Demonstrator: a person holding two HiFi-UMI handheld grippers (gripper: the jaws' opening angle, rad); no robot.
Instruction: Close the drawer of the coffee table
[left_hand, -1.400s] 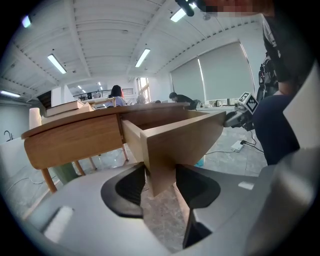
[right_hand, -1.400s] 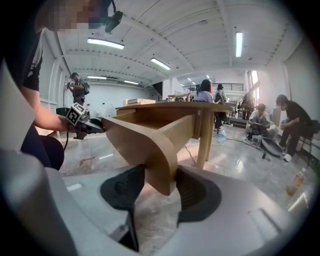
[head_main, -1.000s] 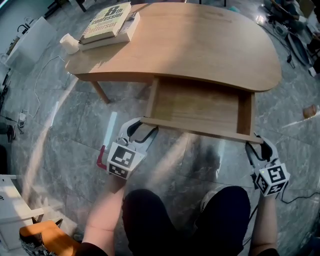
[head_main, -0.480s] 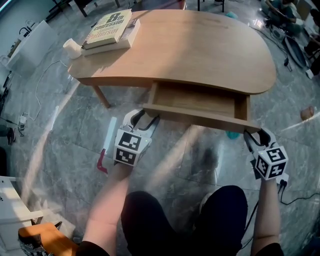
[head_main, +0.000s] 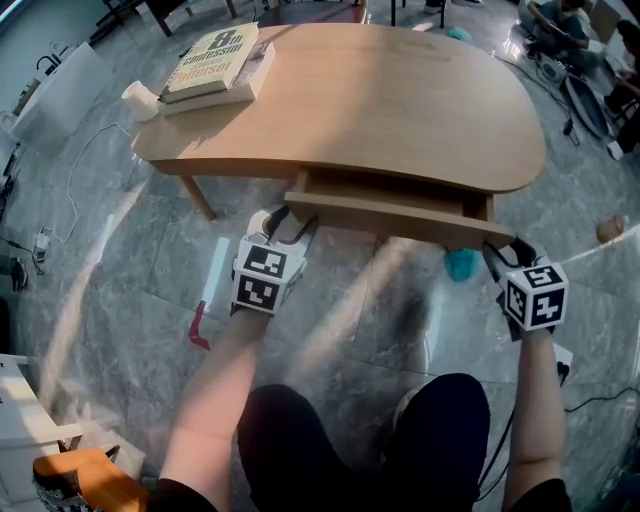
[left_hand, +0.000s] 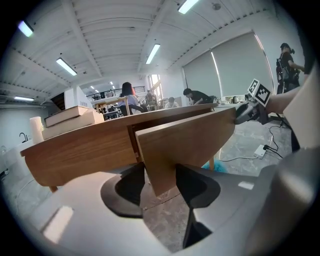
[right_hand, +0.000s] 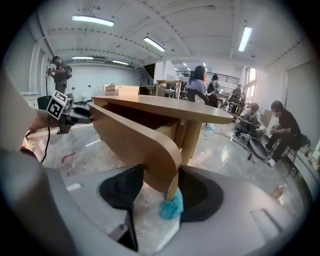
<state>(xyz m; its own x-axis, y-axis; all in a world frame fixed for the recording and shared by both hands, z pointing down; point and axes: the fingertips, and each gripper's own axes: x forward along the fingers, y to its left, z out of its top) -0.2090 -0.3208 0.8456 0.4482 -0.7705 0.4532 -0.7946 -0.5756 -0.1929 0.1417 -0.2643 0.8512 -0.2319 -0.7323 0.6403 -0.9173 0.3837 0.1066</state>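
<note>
When looking down from the head, finds the drawer (head_main: 400, 192) at the 6 o'clock edge of the coffee table (head_main: 400, 100), almost in but not flush; shows only a narrow strip of its inside behind the drawer front (head_main: 390, 218).

Clamps the left gripper (head_main: 285, 222) on the left end of that panel, at about 7 o'clock of the table; in the left gripper view, has the wood upright between the two jaws, with a pad against each face. Clamps the right gripper (head_main: 500, 250) on the rounded right end, at about 5 o'clock; in the right gripper view, has the board likewise between both jaws, pressed from each side. Carries a marker cube (head_main: 262, 280) on each tool; holds both tools with bare forearms coming from 6 o'clock of the picture.

Bears two stacked books (head_main: 212, 60) at 10 o'clock of the tabletop, with a white roll (head_main: 140, 100) just beside them at 9 o'clock. Shows on the grey stone floor (head_main: 120, 260) a teal thing (head_main: 461, 264) under the right end of the drawer front, near the right gripper, and a red tool (head_main: 200, 325) at 8 o'clock of the left gripper.
</note>
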